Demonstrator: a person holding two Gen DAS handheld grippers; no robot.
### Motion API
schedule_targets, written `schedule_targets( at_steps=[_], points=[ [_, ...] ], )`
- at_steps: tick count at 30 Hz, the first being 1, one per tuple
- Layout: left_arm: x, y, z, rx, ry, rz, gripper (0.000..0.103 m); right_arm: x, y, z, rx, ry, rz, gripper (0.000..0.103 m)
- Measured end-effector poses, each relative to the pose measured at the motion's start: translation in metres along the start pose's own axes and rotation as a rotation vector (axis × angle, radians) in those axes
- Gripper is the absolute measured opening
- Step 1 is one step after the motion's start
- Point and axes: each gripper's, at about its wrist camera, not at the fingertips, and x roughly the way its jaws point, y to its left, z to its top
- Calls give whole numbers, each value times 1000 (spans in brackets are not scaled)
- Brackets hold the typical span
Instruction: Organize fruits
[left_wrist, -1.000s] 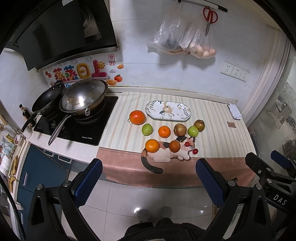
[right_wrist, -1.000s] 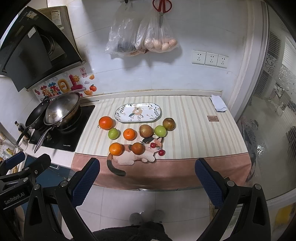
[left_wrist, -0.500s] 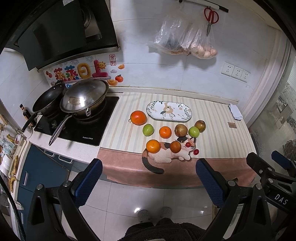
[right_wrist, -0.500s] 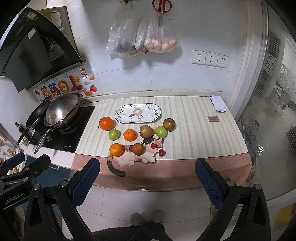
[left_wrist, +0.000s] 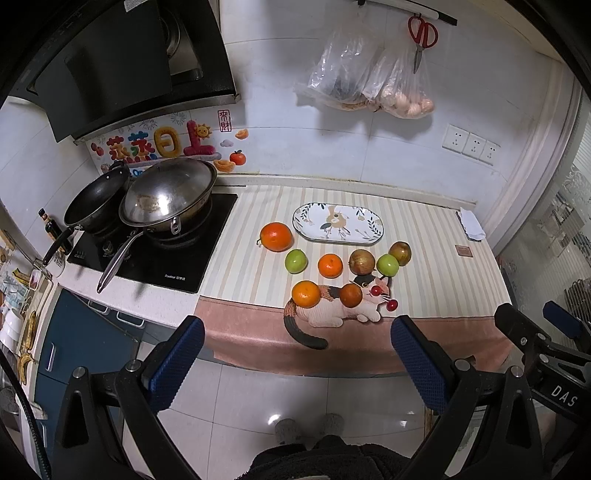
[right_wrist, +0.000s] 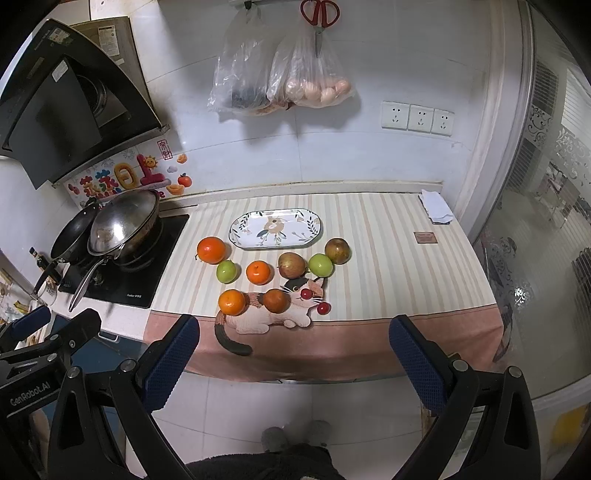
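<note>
Several fruits lie on the striped counter mat: a large orange (left_wrist: 276, 236) (right_wrist: 211, 249), two green apples (left_wrist: 296, 260) (left_wrist: 387, 264), small oranges (left_wrist: 330, 265) (left_wrist: 305, 294), brown fruits (left_wrist: 361, 261) (left_wrist: 400, 253) (left_wrist: 351, 295) and two red cherries (left_wrist: 391, 305). An empty oval patterned plate (left_wrist: 338, 223) (right_wrist: 275, 229) sits behind them. My left gripper (left_wrist: 297, 350) is open and empty, held back over the floor in front of the counter. My right gripper (right_wrist: 293, 350) is open and empty there too.
A hob with two woks (left_wrist: 168, 194) stands left of the fruits. A folded white cloth (left_wrist: 471, 225) lies at the counter's far right. Bags and scissors (left_wrist: 423, 33) hang on the wall. The counter's front edge (left_wrist: 332, 354) faces both grippers.
Both views have shifted very slightly toward the counter; nothing on the counter has moved and both grippers stay open.
</note>
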Motion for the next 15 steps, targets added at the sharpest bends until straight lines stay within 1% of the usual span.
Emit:
schedule_targets(
  at_steps=[7, 12, 15],
  points=[
    [1, -1, -1, 3, 1, -4, 103, 1, 0, 0, 3, 0, 0, 103],
    [4, 7, 6, 5, 3, -16, 103, 5, 1, 0, 19, -1, -6, 103],
    [15, 14, 15, 8, -14, -2, 103, 11, 2, 0, 44, -10, -13, 103]
  ],
)
